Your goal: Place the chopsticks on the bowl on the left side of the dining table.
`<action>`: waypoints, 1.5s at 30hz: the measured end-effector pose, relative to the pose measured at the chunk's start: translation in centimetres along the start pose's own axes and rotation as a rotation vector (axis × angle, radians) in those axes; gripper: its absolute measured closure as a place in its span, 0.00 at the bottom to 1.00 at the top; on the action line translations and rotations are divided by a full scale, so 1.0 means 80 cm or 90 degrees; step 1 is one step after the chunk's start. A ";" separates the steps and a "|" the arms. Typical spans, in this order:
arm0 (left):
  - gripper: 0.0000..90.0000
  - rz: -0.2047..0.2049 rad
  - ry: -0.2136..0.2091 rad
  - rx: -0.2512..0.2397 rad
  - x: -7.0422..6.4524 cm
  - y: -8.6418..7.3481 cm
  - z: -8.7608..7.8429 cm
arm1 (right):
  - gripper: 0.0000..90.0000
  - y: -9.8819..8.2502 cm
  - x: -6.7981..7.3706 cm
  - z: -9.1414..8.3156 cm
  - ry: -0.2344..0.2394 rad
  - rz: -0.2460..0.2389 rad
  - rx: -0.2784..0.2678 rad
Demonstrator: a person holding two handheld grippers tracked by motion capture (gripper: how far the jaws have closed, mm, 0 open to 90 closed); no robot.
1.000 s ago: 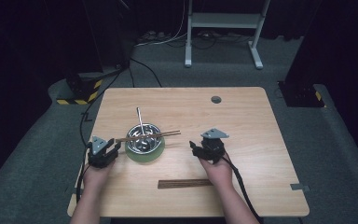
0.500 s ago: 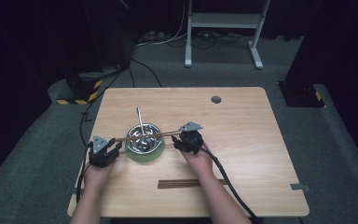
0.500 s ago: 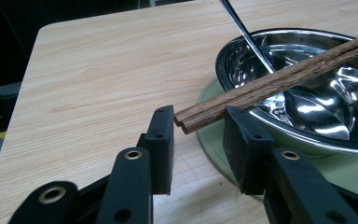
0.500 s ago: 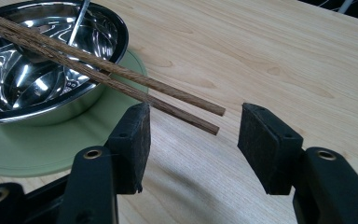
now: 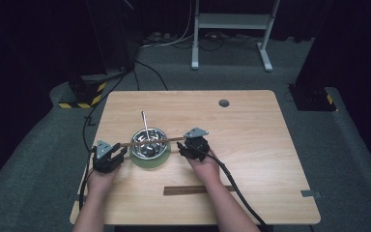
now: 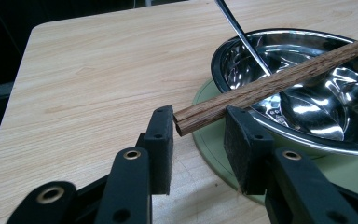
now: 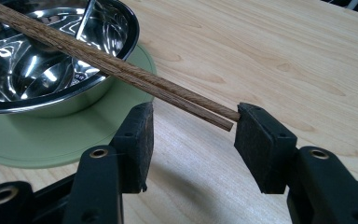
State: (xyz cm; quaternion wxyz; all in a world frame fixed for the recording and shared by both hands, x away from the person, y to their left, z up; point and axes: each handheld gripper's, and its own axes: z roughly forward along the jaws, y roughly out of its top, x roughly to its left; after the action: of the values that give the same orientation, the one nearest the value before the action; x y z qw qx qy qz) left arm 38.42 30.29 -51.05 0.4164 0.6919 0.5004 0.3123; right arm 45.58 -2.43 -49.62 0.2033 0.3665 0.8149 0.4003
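Wooden brown chopsticks point(image 5: 147, 141) across steel bowl point(image 5: 148, 145), frame centre: my half-wide right gripper point(image 7: 192, 128), just closing, should centre before pinching.

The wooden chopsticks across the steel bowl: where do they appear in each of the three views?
High view: the wooden chopsticks lie across the steel bowl, centre-left, between both grippers.
Left gripper view: they run from the upper right down to the centre, ending between the jaws.
Right gripper view: they run from the upper left to the centre right, the tip at the right-hand jaw.
Shared landmark: the steel bowl.
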 end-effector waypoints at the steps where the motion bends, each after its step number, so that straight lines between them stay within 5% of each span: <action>1: 0.70 0.000 0.000 0.000 0.000 0.000 0.000 | 0.53 -0.001 0.000 -0.001 0.002 0.001 0.001; 19: 0.69 0.006 -0.002 0.001 0.004 -0.001 0.002 | 0.55 -0.011 0.008 -0.010 0.001 0.001 -0.001; 45: 0.70 -0.010 0.018 0.003 0.011 -0.006 -0.001 | 0.65 -0.018 -0.001 -0.021 -0.045 -0.003 -0.015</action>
State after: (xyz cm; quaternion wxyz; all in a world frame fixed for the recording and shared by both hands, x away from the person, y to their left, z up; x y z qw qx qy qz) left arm 38.39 31.19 -51.39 0.4099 0.6844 0.5123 0.3179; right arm 43.96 -3.91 -49.76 0.2371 0.3762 0.8033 0.3962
